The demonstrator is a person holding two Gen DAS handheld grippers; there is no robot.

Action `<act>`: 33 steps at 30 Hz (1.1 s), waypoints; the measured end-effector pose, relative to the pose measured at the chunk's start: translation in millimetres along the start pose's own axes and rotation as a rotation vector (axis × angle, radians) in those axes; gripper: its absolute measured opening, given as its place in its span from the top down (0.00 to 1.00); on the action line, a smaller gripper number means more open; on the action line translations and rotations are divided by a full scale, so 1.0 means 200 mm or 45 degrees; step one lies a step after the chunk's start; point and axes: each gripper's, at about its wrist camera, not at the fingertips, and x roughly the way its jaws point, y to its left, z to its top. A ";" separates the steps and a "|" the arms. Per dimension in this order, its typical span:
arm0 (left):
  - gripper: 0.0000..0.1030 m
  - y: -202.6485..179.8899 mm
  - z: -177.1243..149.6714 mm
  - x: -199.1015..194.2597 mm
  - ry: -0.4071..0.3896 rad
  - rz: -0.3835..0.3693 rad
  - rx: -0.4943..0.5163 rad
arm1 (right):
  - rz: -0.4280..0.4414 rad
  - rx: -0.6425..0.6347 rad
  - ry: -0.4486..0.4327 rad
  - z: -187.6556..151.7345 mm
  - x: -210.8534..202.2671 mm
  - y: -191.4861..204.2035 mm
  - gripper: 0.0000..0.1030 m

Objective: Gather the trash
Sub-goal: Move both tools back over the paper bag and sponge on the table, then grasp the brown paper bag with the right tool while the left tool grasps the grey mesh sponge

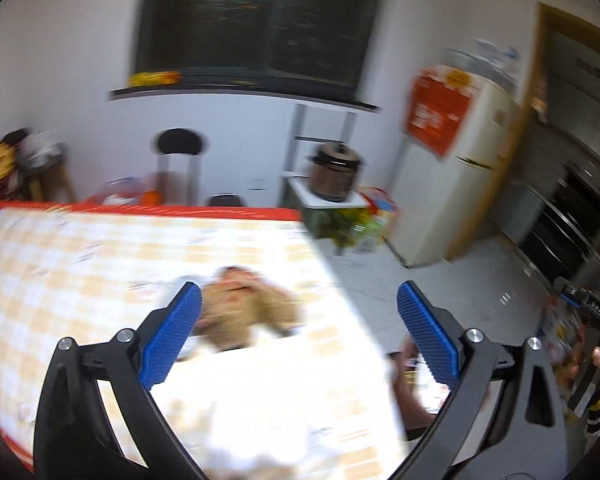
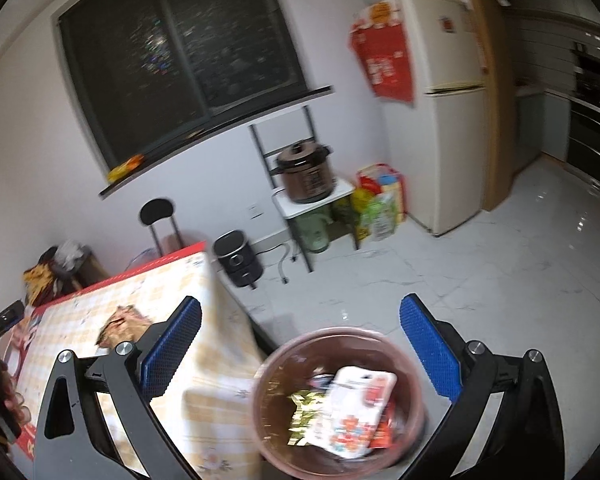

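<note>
I'm in a home kitchen-dining room: a cream fridge stands by the wall, a brown electric cooker sits on a small rack, and a checked tablecloth covers the table beside my tongs.

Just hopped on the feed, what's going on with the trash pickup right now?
Both tongs are open and empty. The left tongs hover over the checkered table, lined up with a crumpled brown wrapper that hasn't been grasped yet. The right tongs hang above the round bin on the floor beside the table, which already holds a white packet and other wrappers.
</note>
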 end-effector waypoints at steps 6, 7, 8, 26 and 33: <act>0.06 0.51 -0.08 -0.06 0.031 0.083 -0.102 | 0.057 -0.103 0.071 -0.04 0.14 0.45 0.05; 0.06 0.58 -0.10 -0.05 0.046 0.079 -0.115 | 0.057 -0.110 0.078 -0.04 0.15 0.50 0.05; 0.06 0.65 -0.12 -0.03 0.064 0.061 -0.130 | 0.056 -0.114 0.085 -0.05 0.17 0.58 0.05; 0.07 1.24 -0.22 0.43 0.213 -0.214 -0.180 | 0.027 -0.381 0.274 -0.28 0.64 1.59 0.05; 0.07 1.35 -0.24 0.50 0.236 -0.232 -0.231 | 0.002 -0.559 0.383 -0.31 1.00 1.72 0.05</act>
